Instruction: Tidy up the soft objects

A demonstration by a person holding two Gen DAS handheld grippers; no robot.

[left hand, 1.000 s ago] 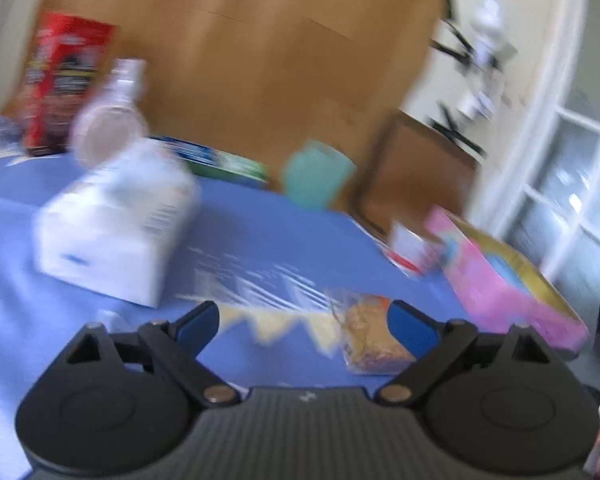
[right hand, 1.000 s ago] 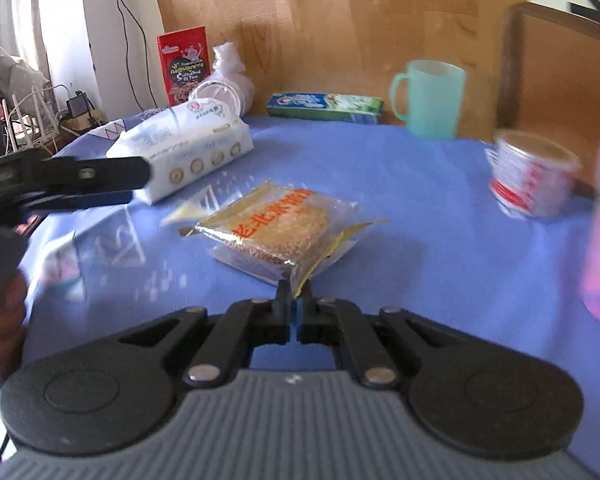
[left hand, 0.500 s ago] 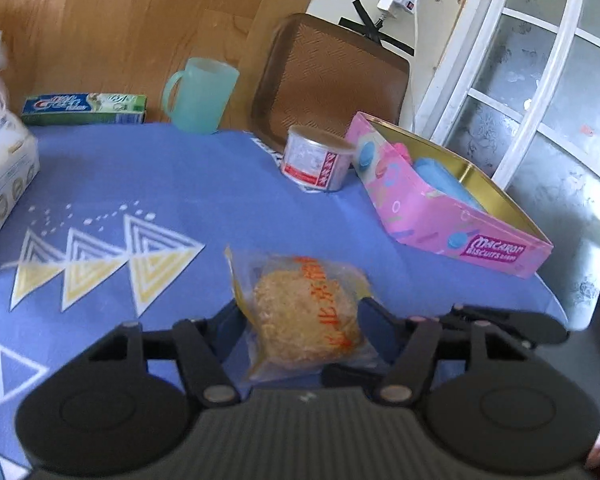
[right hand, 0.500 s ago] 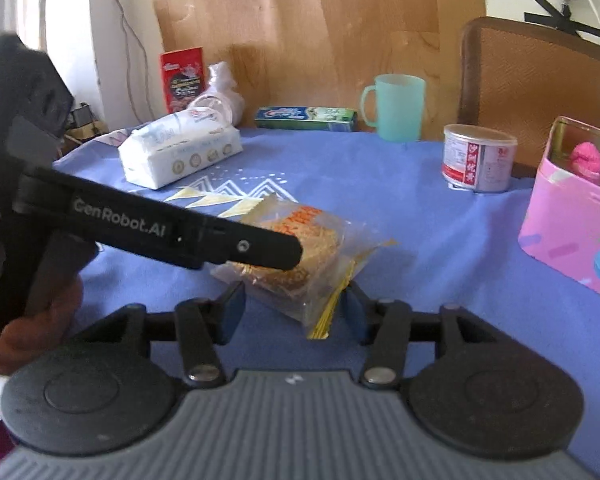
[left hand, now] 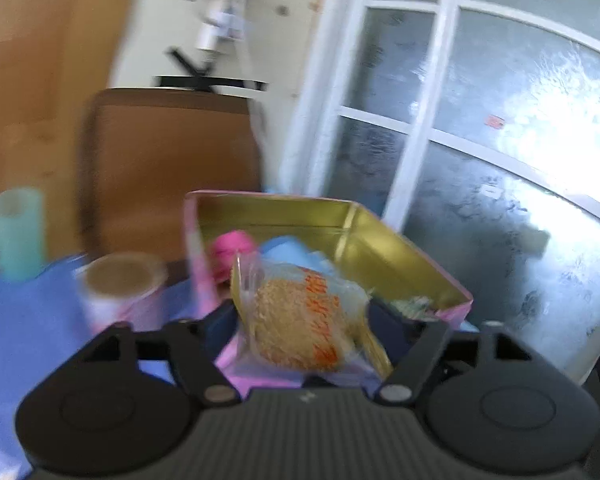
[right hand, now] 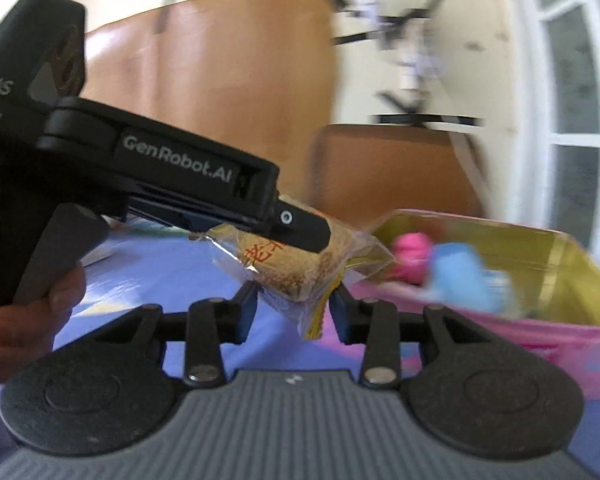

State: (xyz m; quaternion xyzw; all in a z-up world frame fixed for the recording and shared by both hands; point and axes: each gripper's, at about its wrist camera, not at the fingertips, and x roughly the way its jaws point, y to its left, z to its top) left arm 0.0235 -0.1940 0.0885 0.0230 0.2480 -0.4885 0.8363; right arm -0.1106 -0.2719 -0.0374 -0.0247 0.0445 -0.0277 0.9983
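A clear packet with a golden crumbly pastry [left hand: 296, 320] hangs in the air over the near end of the open pink tin [left hand: 400, 248]. My left gripper [left hand: 304, 316] straddles it with its jaws opening wide and small gaps on both sides. In the right wrist view one left finger [right hand: 300, 232] lies across the top of the packet [right hand: 284, 272]. My right gripper [right hand: 294, 300] is closing, and its pads touch the packet's lower corner. Inside the tin [right hand: 500, 236] lie a pink ball [left hand: 232, 244] and a blue soft thing [left hand: 288, 250].
A small can [left hand: 120, 292] stands just left of the tin on the blue tablecloth [left hand: 20, 320], with a teal mug [left hand: 16, 232] farther left. A brown chair back [left hand: 172, 168] and a glass door [left hand: 500, 160] stand behind. A hand [right hand: 32, 320] holds the left gripper.
The packet has left the table and travelled right, up over the pink tin. My left jaws closed on it, then spread wide again. My right jaws went from shut to half open around its corner.
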